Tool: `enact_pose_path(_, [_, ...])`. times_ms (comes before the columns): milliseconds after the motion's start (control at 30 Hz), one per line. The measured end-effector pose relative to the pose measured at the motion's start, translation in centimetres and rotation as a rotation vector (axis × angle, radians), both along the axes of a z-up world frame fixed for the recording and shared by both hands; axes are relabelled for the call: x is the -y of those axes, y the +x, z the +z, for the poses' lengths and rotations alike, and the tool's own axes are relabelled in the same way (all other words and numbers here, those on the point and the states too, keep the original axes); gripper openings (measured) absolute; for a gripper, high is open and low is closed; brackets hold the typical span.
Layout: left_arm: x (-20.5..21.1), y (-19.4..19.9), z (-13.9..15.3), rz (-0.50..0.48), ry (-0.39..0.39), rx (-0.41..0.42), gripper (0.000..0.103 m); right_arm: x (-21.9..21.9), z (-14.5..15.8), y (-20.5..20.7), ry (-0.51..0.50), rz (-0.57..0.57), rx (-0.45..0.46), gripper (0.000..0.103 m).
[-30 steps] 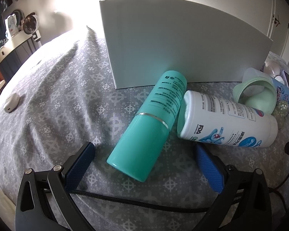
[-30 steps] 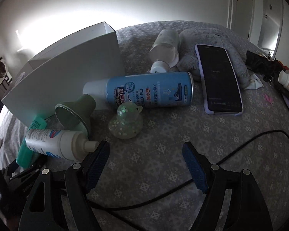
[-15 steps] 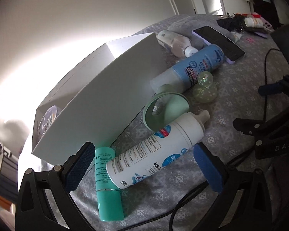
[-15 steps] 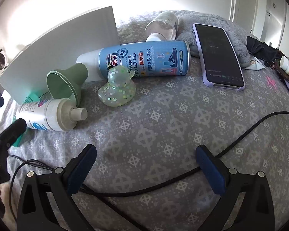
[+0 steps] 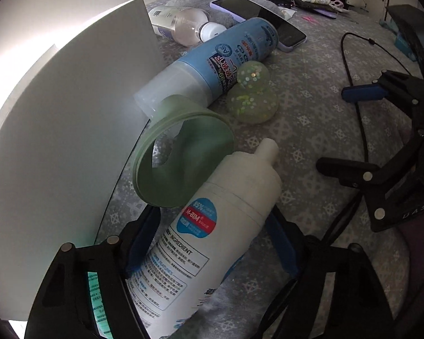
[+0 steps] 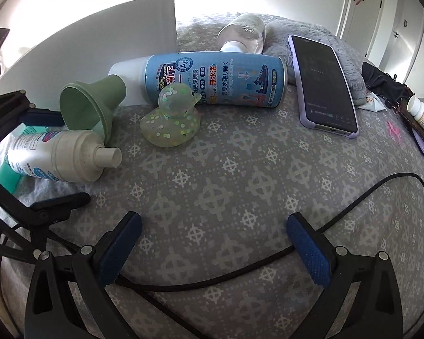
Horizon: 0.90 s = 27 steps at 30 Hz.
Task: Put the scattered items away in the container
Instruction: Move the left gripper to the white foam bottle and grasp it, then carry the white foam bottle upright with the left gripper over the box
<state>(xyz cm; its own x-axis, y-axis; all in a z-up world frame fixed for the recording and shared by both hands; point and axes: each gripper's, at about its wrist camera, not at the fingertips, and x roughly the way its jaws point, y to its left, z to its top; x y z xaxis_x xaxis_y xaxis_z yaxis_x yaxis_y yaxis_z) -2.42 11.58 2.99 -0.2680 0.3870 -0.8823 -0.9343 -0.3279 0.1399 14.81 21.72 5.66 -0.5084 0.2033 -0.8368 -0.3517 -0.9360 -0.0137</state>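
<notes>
The left gripper [image 5: 212, 243] straddles the white pump bottle [image 5: 212, 240] lying beside the white box [image 5: 70, 141], contact unclear, while the right gripper [image 6: 212, 243] hovers wide open over the patterned bedspread [image 6: 240, 183].

Harsh backlight blows out the far wall; the box [image 6: 99, 48] sits shadowed, and fisheye edges bend darkly.

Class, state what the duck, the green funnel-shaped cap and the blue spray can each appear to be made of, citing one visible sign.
Duck: probably soft translucent plastic or rubber, with glitter flecks visible inside.
Green funnel-shaped cap: matte moulded plastic, judging by its uniform colour and thin rim.
Blue spray can: likely metal under a glossy printed label; its frosted cap looks plastic.
</notes>
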Motion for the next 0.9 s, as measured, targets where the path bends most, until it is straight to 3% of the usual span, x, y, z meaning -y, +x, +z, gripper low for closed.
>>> enact_pose_path(67, [0.2, 0.3, 0.1, -0.002, 0.011, 0.02, 0.055, 0.0, 0.0, 0.0, 0.001, 0.0, 0.0, 0.103])
enact_pose_path(400, [1.8, 2.1, 1.3, 0.095, 0.057, 0.053, 0.046, -0.4, 0.0, -0.4, 0.005, 0.0, 0.001, 0.103])
enact_pose_path(633, [5.0, 2.7, 4.6, 0.204, 0.197, 0.107, 0.045, -0.3, 0.1, -0.5, 0.016, 0.0, 0.008, 0.103])
enact_pose_path(900, [6.6, 0.7, 11.6, 0.3, 0.477, 0.113, 0.044, -0.2, 0.1, -0.5, 0.023, 0.001, 0.013, 0.103])
